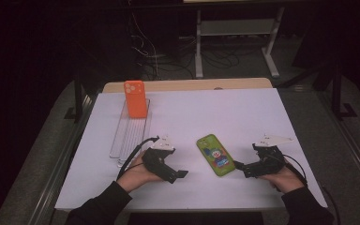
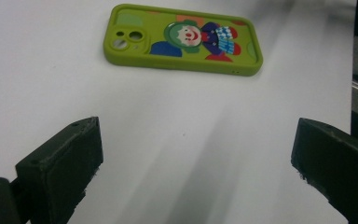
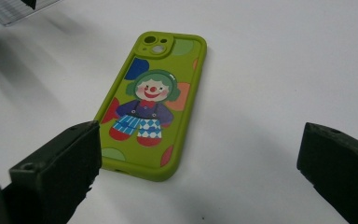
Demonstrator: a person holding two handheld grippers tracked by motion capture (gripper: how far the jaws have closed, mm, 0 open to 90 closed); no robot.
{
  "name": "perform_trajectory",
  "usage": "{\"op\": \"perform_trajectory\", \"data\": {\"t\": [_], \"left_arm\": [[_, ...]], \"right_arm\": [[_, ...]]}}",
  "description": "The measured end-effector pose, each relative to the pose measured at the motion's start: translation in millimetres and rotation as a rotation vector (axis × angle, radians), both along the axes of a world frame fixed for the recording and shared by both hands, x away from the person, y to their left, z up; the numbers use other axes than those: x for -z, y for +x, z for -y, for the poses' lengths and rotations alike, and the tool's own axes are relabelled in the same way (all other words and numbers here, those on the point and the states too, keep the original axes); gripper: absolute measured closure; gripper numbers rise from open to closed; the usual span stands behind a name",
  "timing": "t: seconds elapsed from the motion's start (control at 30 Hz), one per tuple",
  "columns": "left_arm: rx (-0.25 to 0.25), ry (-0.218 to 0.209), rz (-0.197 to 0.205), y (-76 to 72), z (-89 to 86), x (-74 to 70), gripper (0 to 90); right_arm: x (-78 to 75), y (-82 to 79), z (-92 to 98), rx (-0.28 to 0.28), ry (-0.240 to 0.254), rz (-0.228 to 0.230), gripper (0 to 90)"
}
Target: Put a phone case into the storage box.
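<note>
Green phone case (image 1: 215, 155) lay flat between both grippers. Left gripper (image 1: 180, 175) jaws stood wide, empty. Right gripper (image 1: 240, 168) jaws likewise wide, nothing held.

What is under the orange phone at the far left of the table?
The orange phone stands propped on the far end of a clear ribbed rack, which lies on the white table. How the rack grips the phone's bottom edge is too small to tell.
</note>
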State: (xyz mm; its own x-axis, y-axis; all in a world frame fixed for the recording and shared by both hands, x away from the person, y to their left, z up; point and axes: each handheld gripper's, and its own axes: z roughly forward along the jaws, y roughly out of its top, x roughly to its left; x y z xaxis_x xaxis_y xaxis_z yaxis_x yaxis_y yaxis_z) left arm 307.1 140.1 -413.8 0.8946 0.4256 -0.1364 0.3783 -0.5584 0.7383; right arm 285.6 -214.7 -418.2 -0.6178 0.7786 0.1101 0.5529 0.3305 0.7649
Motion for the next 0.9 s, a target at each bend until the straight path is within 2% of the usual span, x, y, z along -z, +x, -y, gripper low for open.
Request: {"op": "perform_trajectory", "data": {"t": [0.23, 0.37, 0.4, 0.47, 0.53, 0.7, 0.8, 0.9], "left_arm": [[-0.024, 0.017, 0.047, 0.0, -1.6, -0.2, 0.0], [-0.043, 0.000, 0.026, 4.0, -5.5, 0.3, 0.0], [-0.040, -0.007, 0.032, 4.4, -5.5, 0.2, 0.0], [-0.036, 0.002, 0.035, 4.2, -4.8, 0.5, 0.0], [-0.028, 0.011, 0.037, 4.4, -4.6, 1.0, 0.0], [-0.035, 0.003, 0.034, 4.5, -5.0, 0.7, 0.0], [-0.037, 0.005, 0.034, 4.3, -4.6, 1.0, 0.0], [-0.038, 0.005, 0.027, 4.6, -5.4, -0.1, 0.0]], "right_arm": [[-6.3, -3.2, -4.0, 0.007, -0.003, -0.016, 0.0], [-10.5, -3.8, -7.3, 0.017, 0.000, -0.035, 0.0], [-11.7, -3.2, -8.5, 0.015, 0.001, -0.031, 0.0], [-14.8, -3.5, -12.7, 0.011, 0.005, -0.051, 0.0], [-16.8, -2.7, -18.0, 0.005, -0.007, -0.046, 0.0], [-20.8, 2.2, -34.7, 0.001, -0.004, -0.069, 0.0], [-21.4, 6.4, -44.5, -0.007, -0.006, -0.068, 0.0], [-22.1, 10.3, -53.4, 0.007, -0.006, -0.072, 0.0]]}}
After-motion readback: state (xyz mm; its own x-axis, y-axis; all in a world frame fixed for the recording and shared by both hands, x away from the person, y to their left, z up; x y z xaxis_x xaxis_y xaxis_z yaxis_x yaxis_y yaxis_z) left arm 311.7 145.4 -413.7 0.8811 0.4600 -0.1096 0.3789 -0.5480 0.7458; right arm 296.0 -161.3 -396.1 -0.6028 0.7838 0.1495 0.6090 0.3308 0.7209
